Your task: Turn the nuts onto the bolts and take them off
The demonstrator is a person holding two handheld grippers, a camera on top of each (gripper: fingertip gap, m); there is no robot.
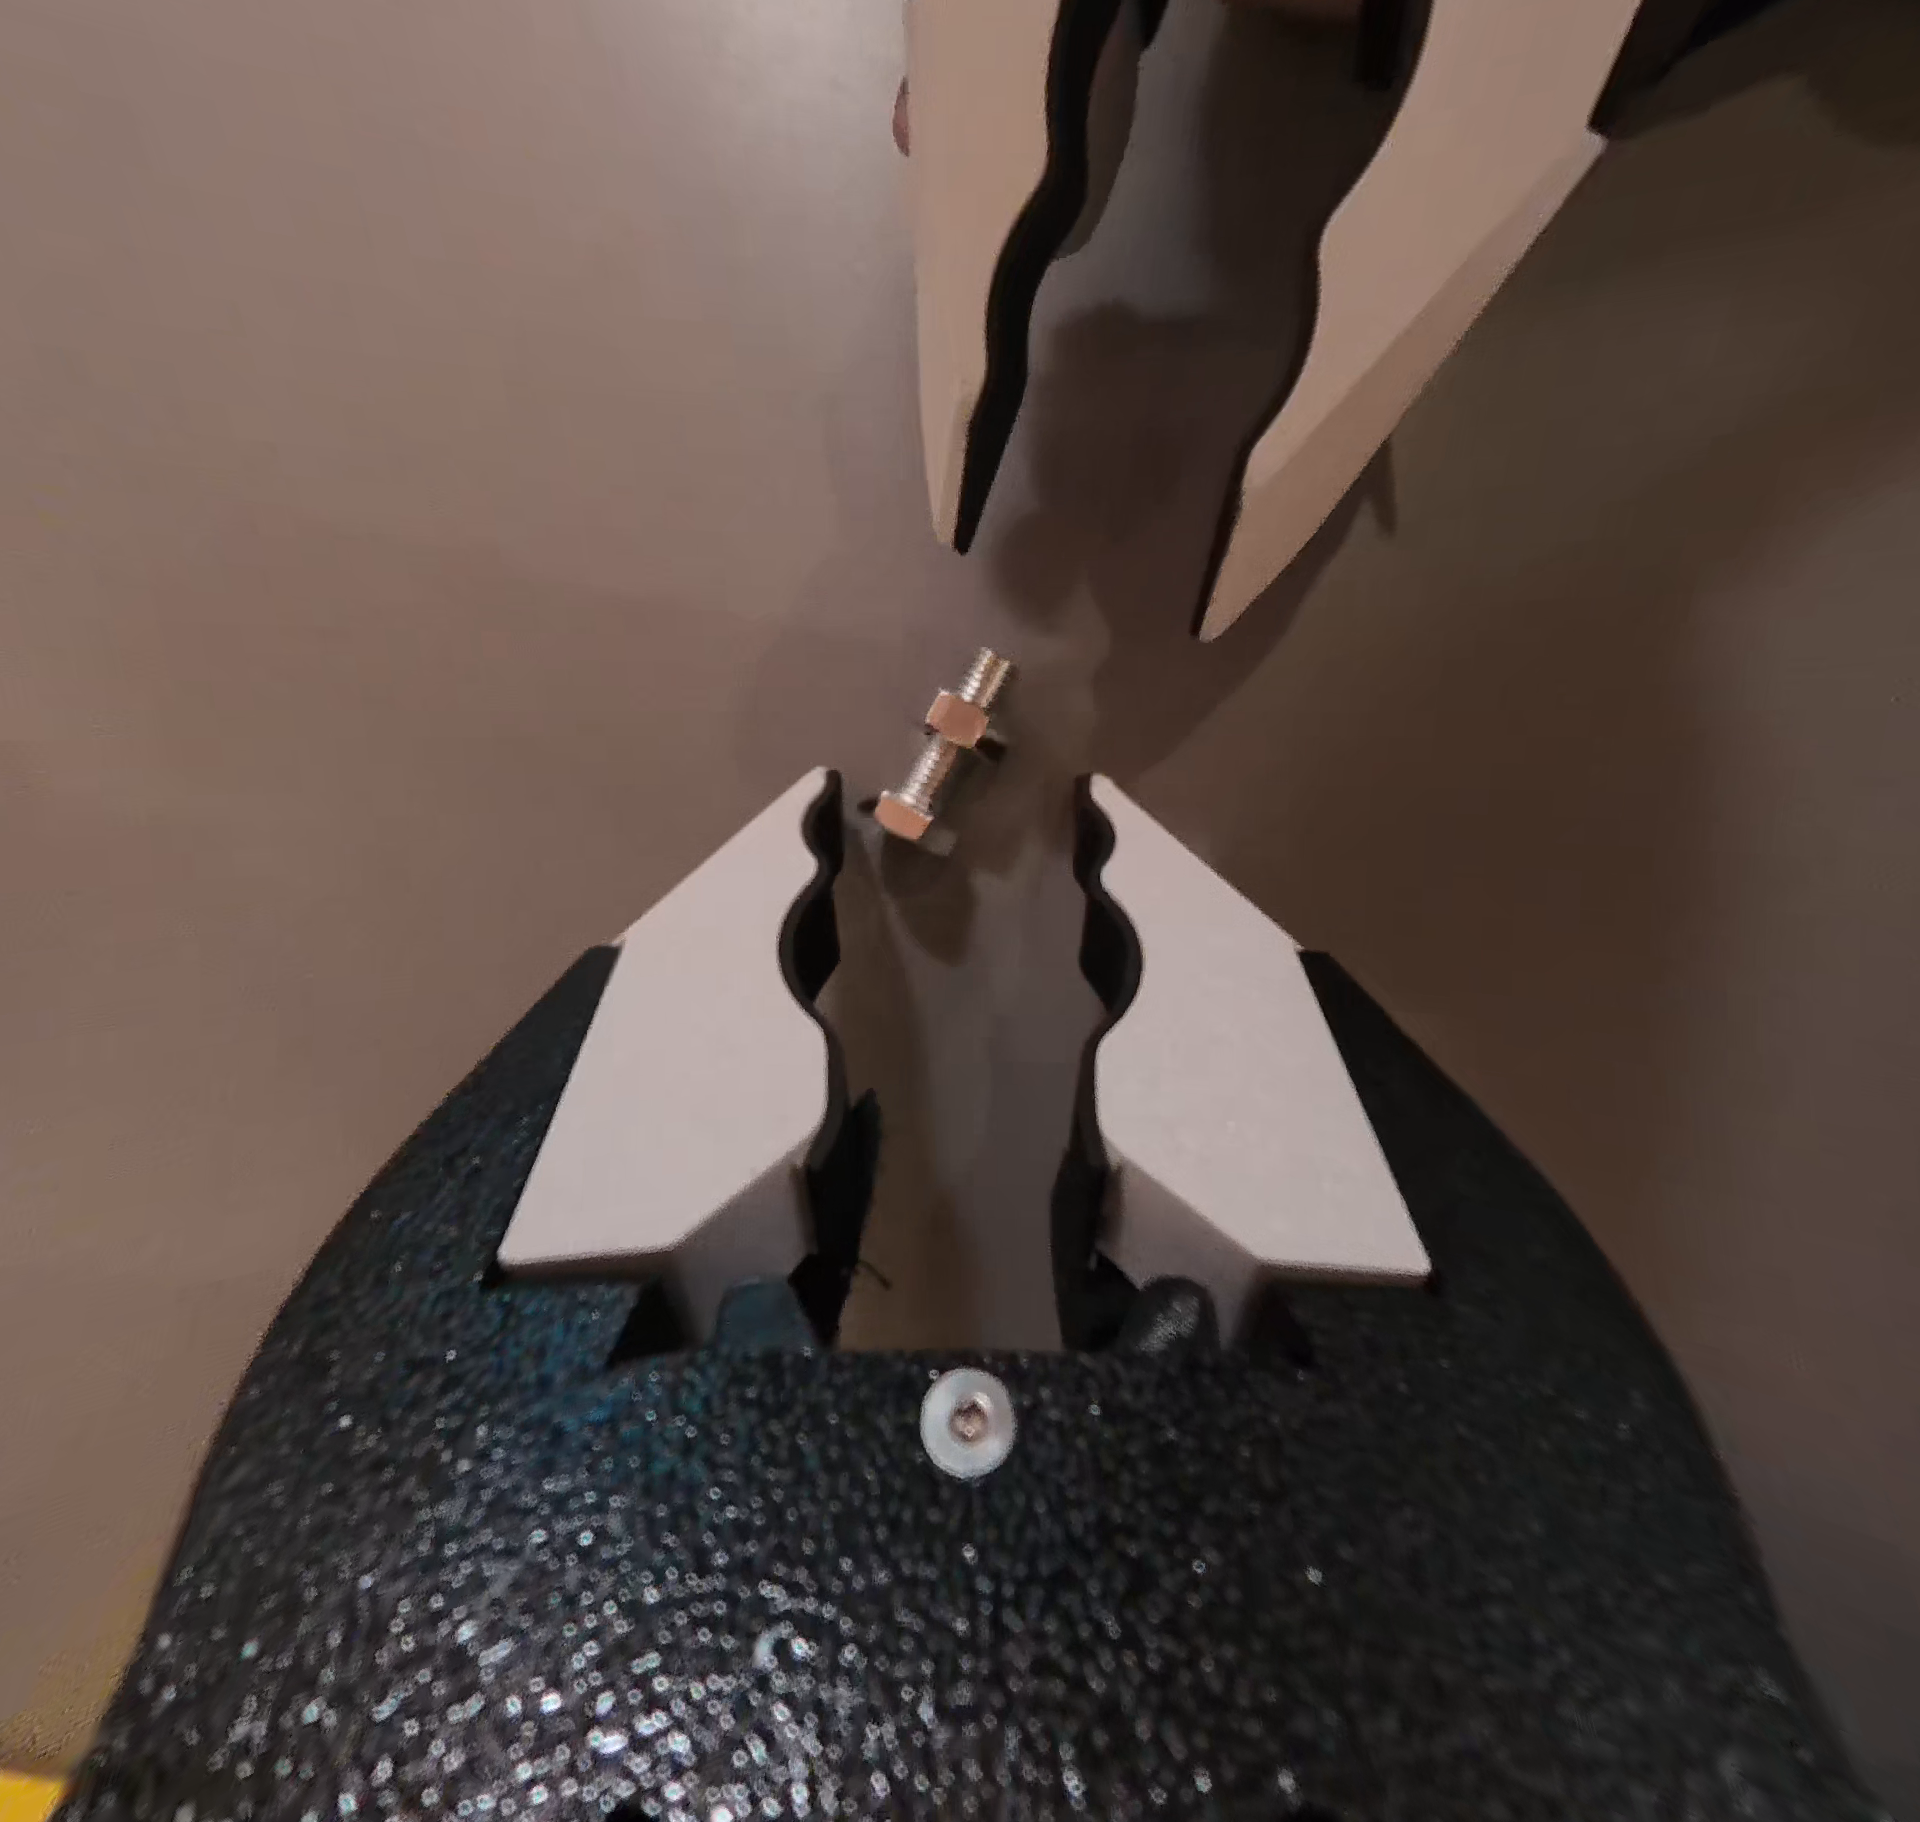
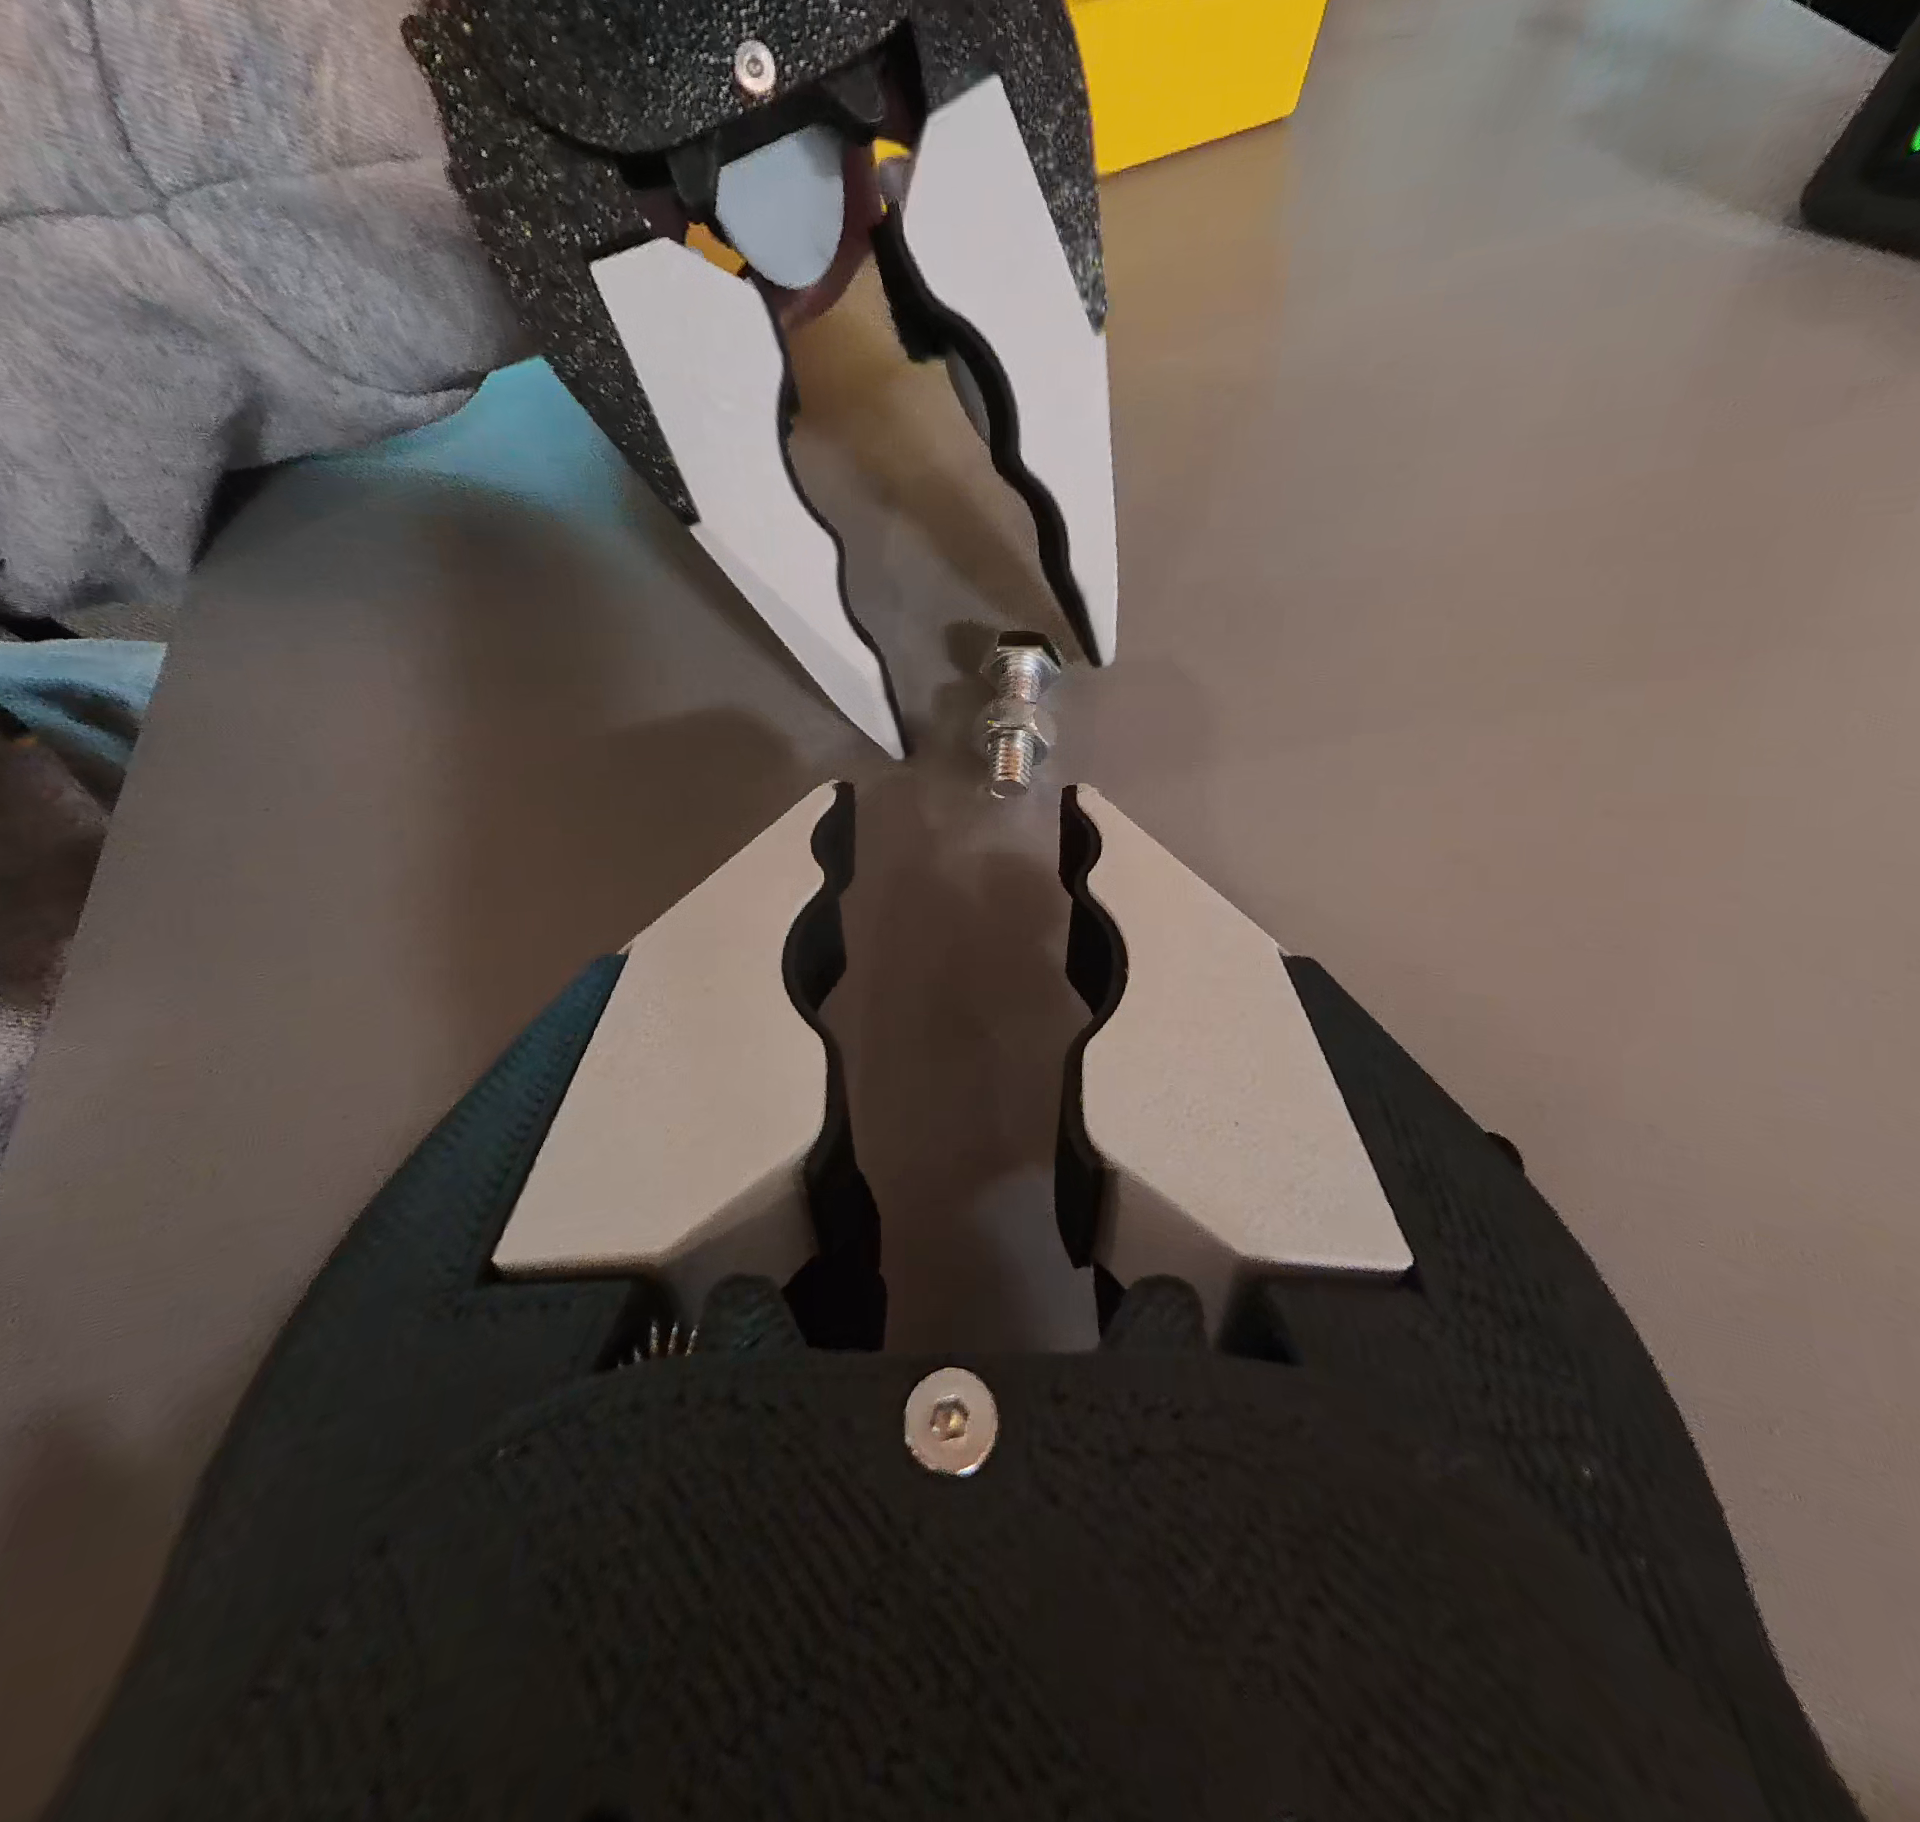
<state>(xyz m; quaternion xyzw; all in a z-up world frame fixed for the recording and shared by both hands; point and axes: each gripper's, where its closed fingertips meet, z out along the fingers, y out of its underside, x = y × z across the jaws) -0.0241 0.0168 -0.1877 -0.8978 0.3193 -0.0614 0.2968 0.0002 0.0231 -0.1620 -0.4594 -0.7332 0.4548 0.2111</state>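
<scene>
A small silver bolt (image 1: 914, 790) lies on the grey table (image 1: 416, 525) with a hex nut (image 1: 956, 723) threaded about halfway along its shaft. My left gripper (image 1: 958, 785) is open, its fingertips on either side of the bolt's head end, not gripping it. My right gripper (image 1: 1081, 588) faces it from the far side, open, its tips just beyond the threaded end. In the right wrist view the bolt (image 2: 1016, 681) and nut (image 2: 1013, 733) lie just ahead of my open right gripper (image 2: 956, 788), with the left gripper (image 2: 995, 704) open around the head end.
A yellow box (image 2: 1195, 37) stands on the table behind the left gripper. A grey sleeve (image 2: 208, 214) is at the upper left, beyond the table's edge. A dark device with a green light (image 2: 1870, 162) sits at the far right. About 4 cm separates my left fingertips from my right.
</scene>
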